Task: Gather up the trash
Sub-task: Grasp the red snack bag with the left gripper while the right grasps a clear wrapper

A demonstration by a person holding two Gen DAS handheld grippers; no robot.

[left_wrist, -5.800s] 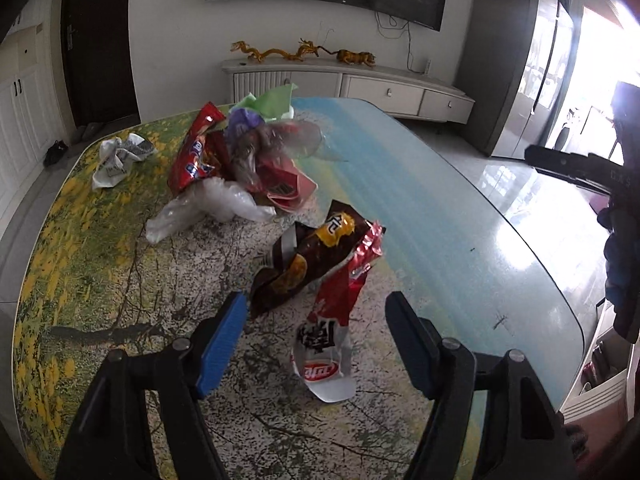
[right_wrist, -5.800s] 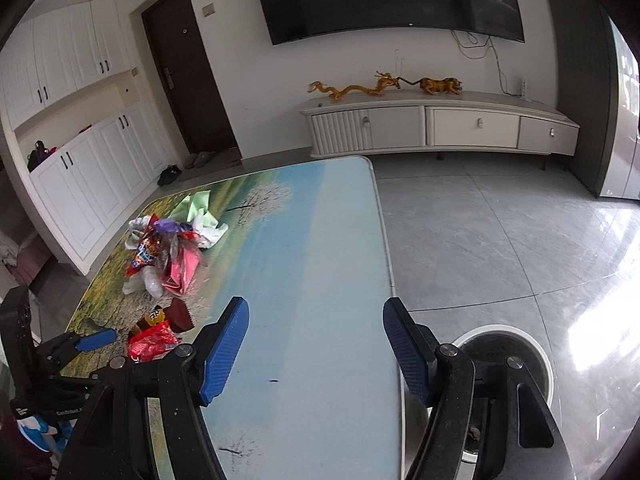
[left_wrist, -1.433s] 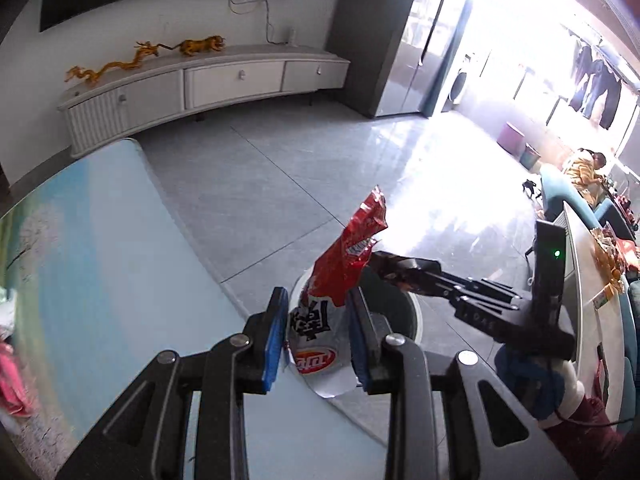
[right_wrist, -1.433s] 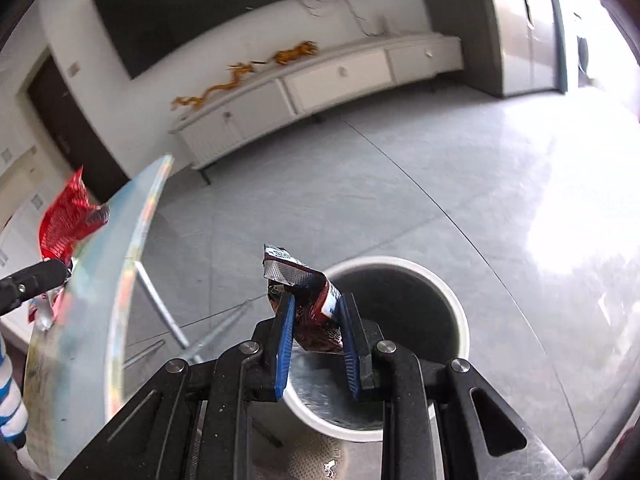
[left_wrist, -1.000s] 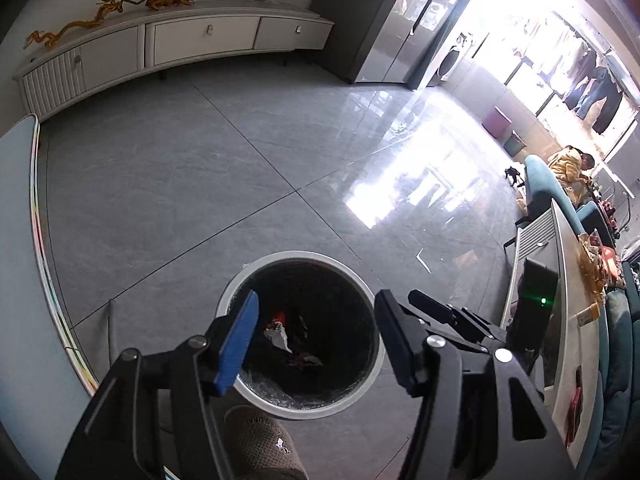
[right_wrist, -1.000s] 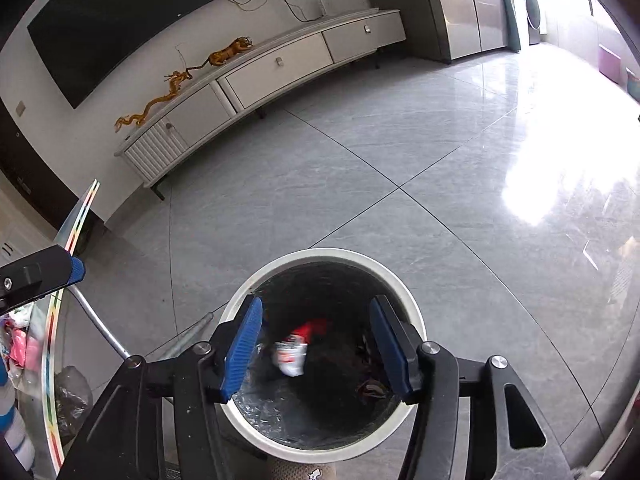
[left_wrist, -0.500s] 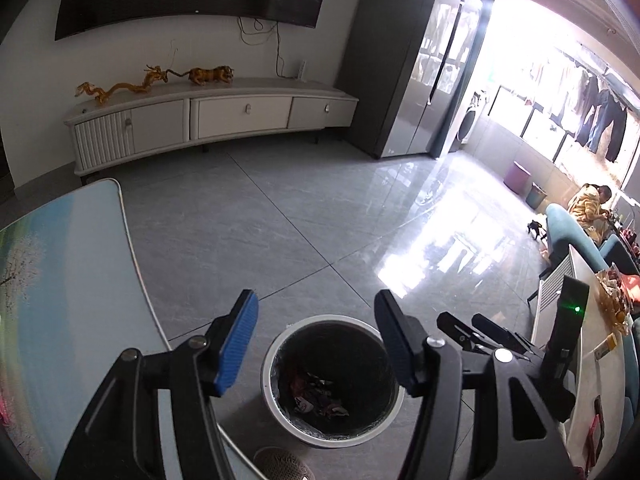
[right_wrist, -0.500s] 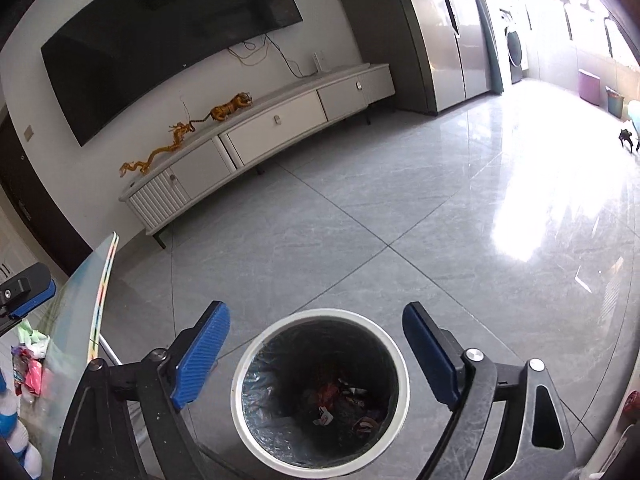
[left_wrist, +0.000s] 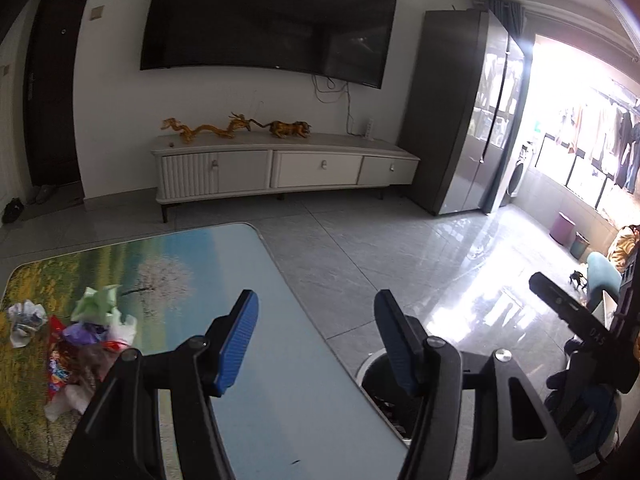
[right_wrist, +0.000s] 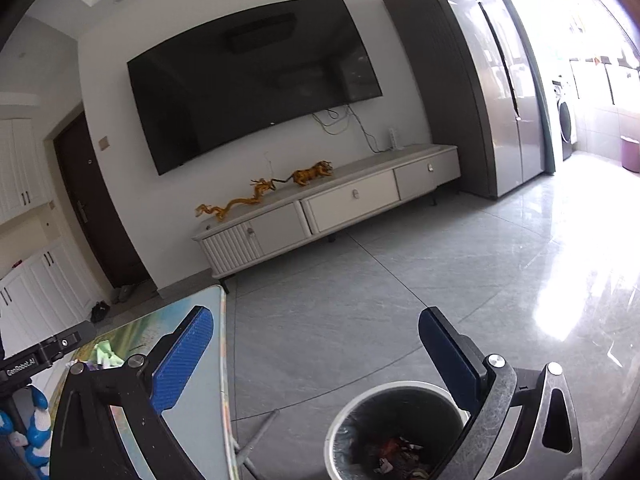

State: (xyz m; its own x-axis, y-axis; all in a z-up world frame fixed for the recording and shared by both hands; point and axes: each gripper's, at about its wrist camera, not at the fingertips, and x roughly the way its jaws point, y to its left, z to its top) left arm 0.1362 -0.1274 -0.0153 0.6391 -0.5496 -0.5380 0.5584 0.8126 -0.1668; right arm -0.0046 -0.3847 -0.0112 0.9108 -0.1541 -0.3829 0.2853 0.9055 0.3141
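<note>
The left tongs are standing partly open over the near end of the bench, with nothing between the blue pads. The right tongs are opening to a very wide gap, and nothing is lying between them either; they are hanging over the grey tiled floor, just above the trash bin.

The bin is sitting on the floor just beside the bench's long edge. Inside its dark liner, crumpled wrappers are lying at the bottom, red and pale scraps among them.

On the picture-printed bench top, a pile of trash is waiting at the far left: a green crumpled sheet, purple and clear plastic bags, a red snack packet and a white scrap. A separate crumpled wad of paper is lying just beside the pile, nearer the left edge.

Against the back wall, a low white cabinet is carrying a golden dragon figure and a tiger figure, under a large dark television.
</note>
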